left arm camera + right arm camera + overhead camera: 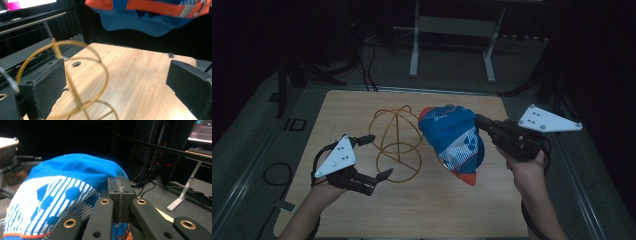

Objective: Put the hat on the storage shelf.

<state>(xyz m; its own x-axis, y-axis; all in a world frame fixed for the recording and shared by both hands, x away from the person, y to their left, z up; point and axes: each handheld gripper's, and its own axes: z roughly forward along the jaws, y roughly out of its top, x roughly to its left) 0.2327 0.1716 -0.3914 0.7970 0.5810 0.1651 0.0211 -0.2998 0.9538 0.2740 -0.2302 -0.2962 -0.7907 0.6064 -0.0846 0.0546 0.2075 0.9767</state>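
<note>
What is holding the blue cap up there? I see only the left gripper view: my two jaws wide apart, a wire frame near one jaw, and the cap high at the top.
Observer: The right gripper holds the blue cap. In the right gripper view its jaws are pressed together on the fabric.
Operator: Does the cap touch the wire frame?
Observer: From the high view, the cap hangs beside the wire frame, on its right side, lifted off the wooden table. I cannot tell if they touch.
Operator: And where is my gripper to the frame?
Observer: The left gripper is open at the frame's left side, one jaw near its middle ring, the other near its base ring.
</note>
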